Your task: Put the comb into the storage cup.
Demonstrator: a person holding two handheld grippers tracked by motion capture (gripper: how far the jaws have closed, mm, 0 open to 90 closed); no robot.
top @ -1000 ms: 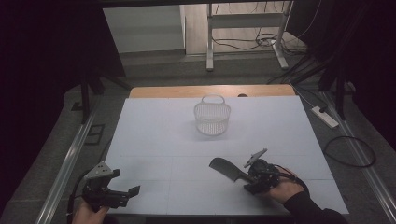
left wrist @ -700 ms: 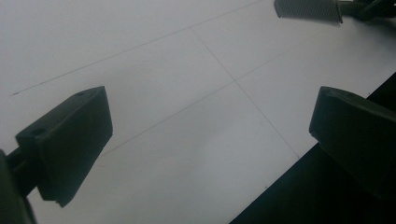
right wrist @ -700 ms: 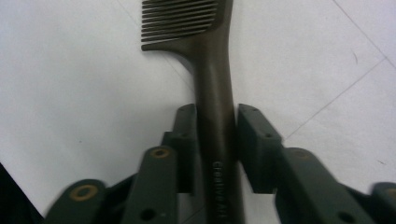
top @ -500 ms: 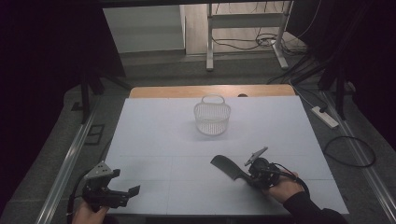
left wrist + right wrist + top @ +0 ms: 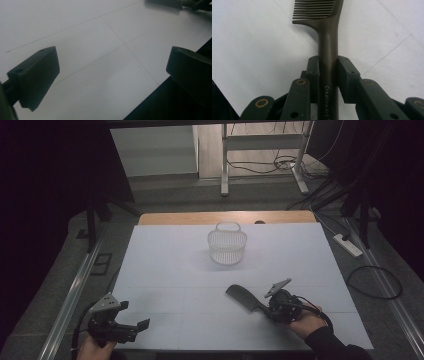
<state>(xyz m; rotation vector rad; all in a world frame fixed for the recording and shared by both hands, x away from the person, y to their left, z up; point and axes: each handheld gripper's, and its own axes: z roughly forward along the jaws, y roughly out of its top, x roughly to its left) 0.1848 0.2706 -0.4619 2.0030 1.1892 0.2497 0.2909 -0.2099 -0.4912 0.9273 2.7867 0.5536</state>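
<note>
Comb clamped by its handle, near the basket's front-right.

The dark comb [image 5: 243, 297] lies on the white table [image 5: 170, 270], nearer the person than the white wire basket [image 5: 227, 243]; the right gripper [image 5: 328, 68] has just closed its jaws onto the handle, probably so the toothed end stays free to lead toward the basket. The left gripper [image 5: 135, 325], well to the basket's front-left, hangs with jaws wide apart and nothing between them. Beyond the basket: bare wood edge, grey floor, cables, a metal stand.
</note>
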